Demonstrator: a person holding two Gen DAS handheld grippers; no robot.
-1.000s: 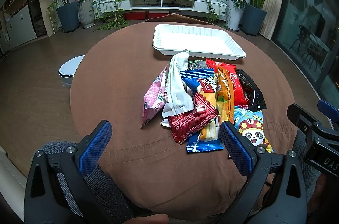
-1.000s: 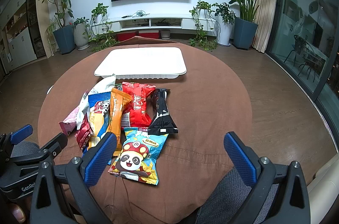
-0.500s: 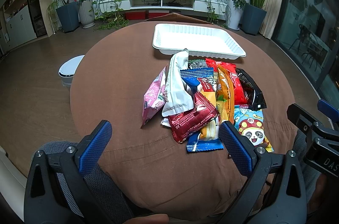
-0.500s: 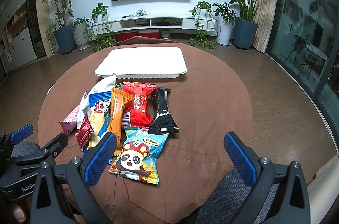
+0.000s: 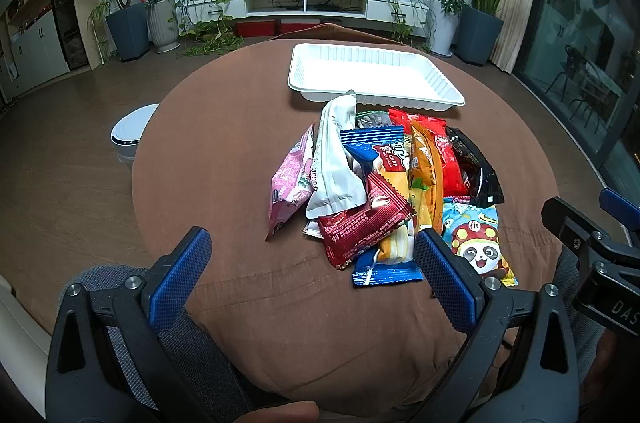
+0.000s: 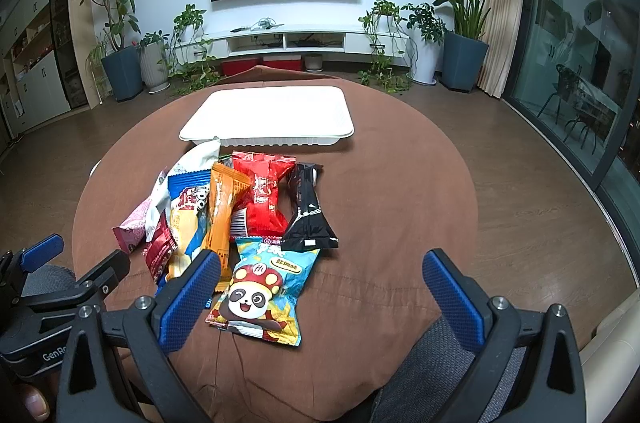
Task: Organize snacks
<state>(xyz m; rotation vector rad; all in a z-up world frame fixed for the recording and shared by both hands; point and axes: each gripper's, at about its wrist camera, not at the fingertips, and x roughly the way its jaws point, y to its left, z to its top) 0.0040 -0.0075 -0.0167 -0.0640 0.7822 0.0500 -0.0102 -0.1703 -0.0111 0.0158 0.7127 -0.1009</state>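
Tray (image 5: 448, 94) long side toward snacks (image 5: 384, 191)

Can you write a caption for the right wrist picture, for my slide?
Open right gripper hovers over a panda snack bag, with an empty white tray waiting behind the pile.

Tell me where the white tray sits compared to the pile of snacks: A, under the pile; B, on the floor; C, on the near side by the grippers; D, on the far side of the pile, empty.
D: the white tray lies on the brown table beyond the snack pile, with nothing inside it, while both open grippers hover at the near edge.
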